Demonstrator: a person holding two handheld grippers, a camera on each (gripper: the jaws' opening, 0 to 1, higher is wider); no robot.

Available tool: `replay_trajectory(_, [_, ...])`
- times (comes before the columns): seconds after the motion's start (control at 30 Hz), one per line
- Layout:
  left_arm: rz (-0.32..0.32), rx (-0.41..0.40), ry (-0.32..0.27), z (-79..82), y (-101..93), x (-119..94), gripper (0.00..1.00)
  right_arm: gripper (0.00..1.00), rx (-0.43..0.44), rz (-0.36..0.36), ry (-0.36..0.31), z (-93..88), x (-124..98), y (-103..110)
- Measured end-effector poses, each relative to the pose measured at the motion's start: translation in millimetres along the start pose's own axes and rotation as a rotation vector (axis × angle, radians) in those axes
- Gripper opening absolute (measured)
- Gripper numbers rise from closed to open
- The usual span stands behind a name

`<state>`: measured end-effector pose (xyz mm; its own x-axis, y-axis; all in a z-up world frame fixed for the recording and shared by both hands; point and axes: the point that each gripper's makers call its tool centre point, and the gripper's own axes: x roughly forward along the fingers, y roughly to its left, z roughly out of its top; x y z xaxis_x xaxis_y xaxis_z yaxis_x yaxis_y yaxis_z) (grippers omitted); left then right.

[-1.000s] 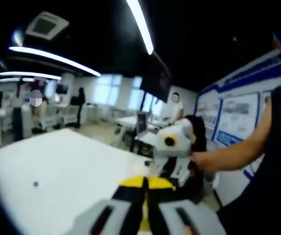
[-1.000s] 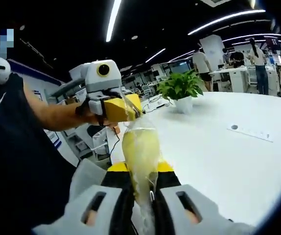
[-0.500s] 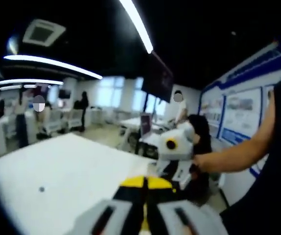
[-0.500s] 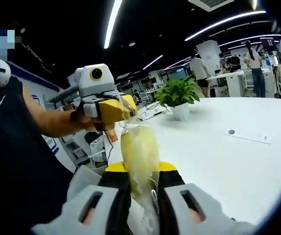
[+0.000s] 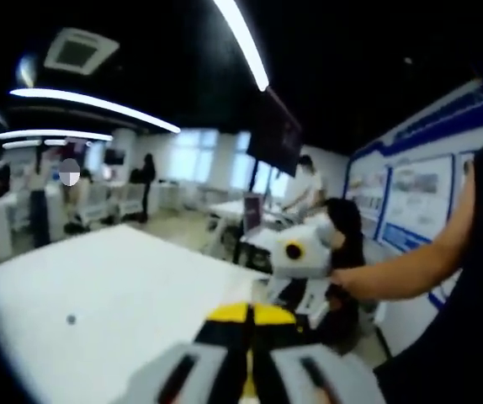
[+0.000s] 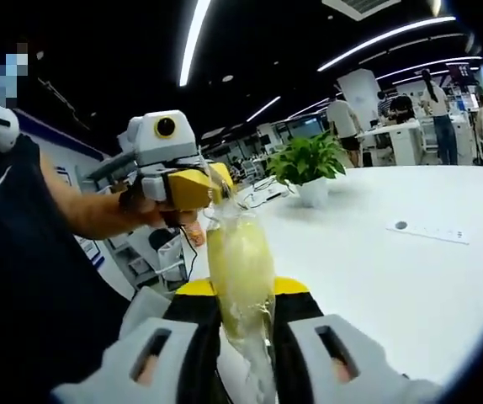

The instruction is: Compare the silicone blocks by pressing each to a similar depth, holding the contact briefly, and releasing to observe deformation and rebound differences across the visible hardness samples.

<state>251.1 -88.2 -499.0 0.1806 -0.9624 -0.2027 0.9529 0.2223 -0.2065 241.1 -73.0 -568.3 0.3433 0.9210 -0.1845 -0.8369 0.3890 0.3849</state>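
While clamped, yellowish block (image 6: 240, 261) between right gripper (image 6: 243, 332).

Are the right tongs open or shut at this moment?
Shut on the yellowish clear-wrapped piece: in the right gripper view the right tongs pinch it between both jaws. The left tongs hold its far end.

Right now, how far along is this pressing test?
Nothing looks pressed yet. In hand: the right tool grips a clear bag of yellowish material, whose top the left tool pinches above the white table. Pressing, holding and releasing remain.
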Motion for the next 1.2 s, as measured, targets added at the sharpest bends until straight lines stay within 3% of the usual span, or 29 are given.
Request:
replay_trajectory(0.07, [-0.005, 0.002, 0.004, -0.8, -2.6, 1, 0.0, 0.23, 0.008, -0.012, -0.017, 2.4, 1, -2])
replay_trajectory(0.13, [-0.009, 0.007, 0.012, -1.3, -5.3, 2, 0.0, 0.35, -0.011, -0.046, -0.042, 6.9, 2, -7])
replay_trajectory(0.2, [0.026, -0.022, 0.034, -3.9, -1.9, 4, 0.0, 0.42, -0.007, -0.059, -0.032, 4.8, 2, -10])
replay_trajectory(0.27, [0.028, 0.004, 0.042, -5.2, -2.9, 6, 0.0, 0.52, 0.0, -0.073, -0.027, 1.4, 3, -12])
replay_trajectory(0.47, [0.007, -0.006, 0.032, -4.6, -6.2, 7, 0.0, 0.94, -0.011, -0.175, -0.095, 9.5, -2, -28])
replay_trajectory(0.5, [0.003, -0.007, 0.033, -4.7, -6.6, 7, 0.0, 0.96, -0.008, -0.189, -0.104, 11.2, -4, -30])
replay_trajectory(0.57, [-0.006, -0.018, 0.039, -4.5, -8.4, 7, 0.0, 0.97, -0.044, -0.239, -0.093, 12.2, -11, -39])
replay_trajectory(0.73, [-0.001, -0.017, 0.024, 1.0, -6.0, 6, 0.0, 0.97, -0.069, -0.236, -0.119, 22.1, -14, -33])
replay_trajectory(1.03, [0.014, -0.005, -0.008, 14.1, -1.7, 4, 0.0, 0.97, -0.09, -0.263, -0.125, 24.3, -17, -35])
replay_trajectory(1.13, [0.022, -0.017, -0.036, 21.8, 1.3, 3, 0.0, 0.97, -0.107, -0.302, -0.154, 31.7, -24, -39])
replay_trajectory(1.2, [0.024, -0.032, -0.053, 28.0, 0.6, 3, 0.0, 0.97, -0.143, -0.381, -0.199, 42.8, -34, -49])
